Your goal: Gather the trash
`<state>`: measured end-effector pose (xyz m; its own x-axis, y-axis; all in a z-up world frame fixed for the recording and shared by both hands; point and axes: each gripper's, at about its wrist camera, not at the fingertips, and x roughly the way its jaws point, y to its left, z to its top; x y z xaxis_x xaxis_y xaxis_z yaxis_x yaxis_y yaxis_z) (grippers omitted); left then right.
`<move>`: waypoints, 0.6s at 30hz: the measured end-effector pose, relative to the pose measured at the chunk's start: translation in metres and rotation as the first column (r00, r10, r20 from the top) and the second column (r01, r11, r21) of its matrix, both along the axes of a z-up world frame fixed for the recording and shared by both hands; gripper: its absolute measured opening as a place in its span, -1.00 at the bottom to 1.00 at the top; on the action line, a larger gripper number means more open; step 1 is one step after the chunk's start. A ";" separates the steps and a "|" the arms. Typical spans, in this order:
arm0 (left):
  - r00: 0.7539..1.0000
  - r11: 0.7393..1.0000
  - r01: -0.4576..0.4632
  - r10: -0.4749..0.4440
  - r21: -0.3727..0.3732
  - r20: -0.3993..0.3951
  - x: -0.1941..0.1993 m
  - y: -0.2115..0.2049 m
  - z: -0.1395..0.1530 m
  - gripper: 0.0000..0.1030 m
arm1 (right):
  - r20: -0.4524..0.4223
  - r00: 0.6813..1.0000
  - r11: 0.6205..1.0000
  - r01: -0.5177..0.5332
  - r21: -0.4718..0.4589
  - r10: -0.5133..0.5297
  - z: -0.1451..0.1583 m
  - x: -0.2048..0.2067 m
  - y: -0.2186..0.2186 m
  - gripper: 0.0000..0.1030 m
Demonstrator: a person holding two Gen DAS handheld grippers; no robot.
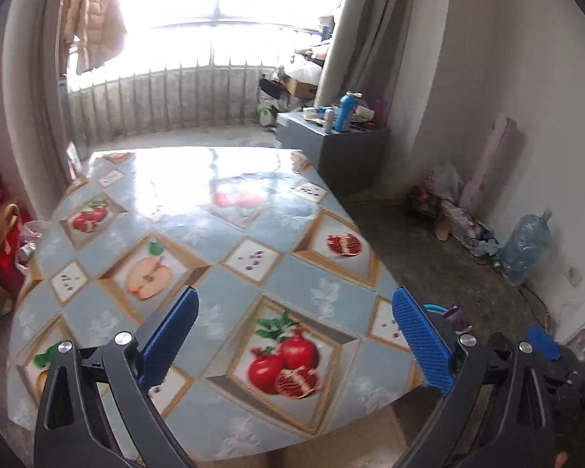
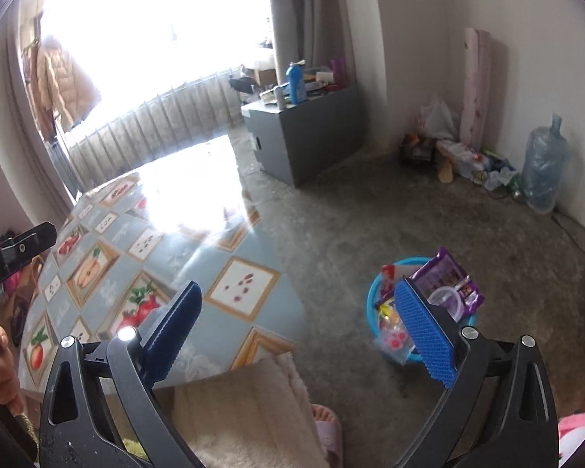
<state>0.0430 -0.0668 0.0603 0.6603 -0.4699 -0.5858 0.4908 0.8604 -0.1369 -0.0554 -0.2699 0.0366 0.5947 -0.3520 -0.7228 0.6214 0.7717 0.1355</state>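
Left gripper: my jaws spread wide, nothing between them, held above the table.

Right gripper: my jaws spread wide, nothing between them, held over the table's near edge and the floor.

Table: fruit-patterned blue cloth; ahead of and beneath my left jaws, and to the left of my right jaws.

Blue basin: on the floor, just behind my right jaws' right finger, which hides part of it. In the left view only a sliver of its rim shows past the right finger.

Trash: gathered in the basin. Purple wrapper lying across the top, a clear round lid beside it, a clear bag with pink sweets hanging over the near rim.

Grey cabinet: well ahead of both jaws, with a blue bottle on top.

Water jug: far right of my right jaws, against the wall.
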 end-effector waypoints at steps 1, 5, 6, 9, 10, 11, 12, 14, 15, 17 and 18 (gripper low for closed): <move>1.000 1.000 -0.024 0.024 0.011 0.015 -0.005 0.007 -0.002 0.89 | 0.003 1.000 1.000 -0.011 -0.010 0.011 0.005 0.000 0.009 0.85; 0.991 0.989 -0.126 0.122 0.080 0.058 -0.017 0.025 -0.008 0.89 | 0.007 0.999 0.994 -0.049 -0.102 0.050 0.015 0.001 0.036 0.85; 0.988 0.983 -0.150 0.144 0.105 0.059 -0.020 0.026 -0.012 0.89 | -0.011 0.998 0.989 -0.059 -0.132 0.058 0.015 0.003 0.043 0.85; 0.982 0.973 -0.190 0.189 0.133 0.026 -0.027 0.035 -0.026 0.89 | -0.090 0.993 0.974 -0.097 -0.206 0.080 0.009 0.008 0.063 0.85; 0.978 0.969 -0.206 0.206 0.136 0.010 -0.030 0.038 -0.031 0.89 | -0.115 0.990 0.974 -0.105 -0.199 0.083 0.004 0.010 0.065 0.85; 0.975 0.965 -0.220 0.222 0.142 0.001 -0.032 0.041 -0.035 0.89 | -0.138 0.986 0.978 -0.120 -0.173 0.097 -0.002 0.011 0.067 0.85; 0.971 0.960 -0.236 0.241 0.152 -0.011 -0.033 0.043 -0.040 0.89 | -0.155 0.981 0.981 -0.134 -0.137 0.112 -0.008 0.012 0.071 0.84; 0.962 0.952 -0.257 0.269 0.168 -0.054 -0.032 0.049 -0.051 0.89 | -0.190 0.974 0.985 -0.143 -0.092 0.124 -0.020 0.013 0.075 0.84; 0.957 0.947 -0.265 0.282 0.179 -0.072 -0.031 0.052 -0.055 0.89 | -0.208 0.969 0.985 -0.151 -0.082 0.132 -0.025 0.014 0.079 0.84; 0.950 0.940 -0.277 0.299 0.199 -0.089 -0.029 0.055 -0.060 0.89 | -0.240 0.961 0.984 -0.162 -0.076 0.140 -0.030 0.015 0.085 0.84; 0.947 0.936 -0.282 0.307 0.208 -0.096 -0.028 0.055 -0.063 0.89 | -0.253 0.957 0.983 -0.163 -0.079 0.138 -0.033 0.015 0.085 0.84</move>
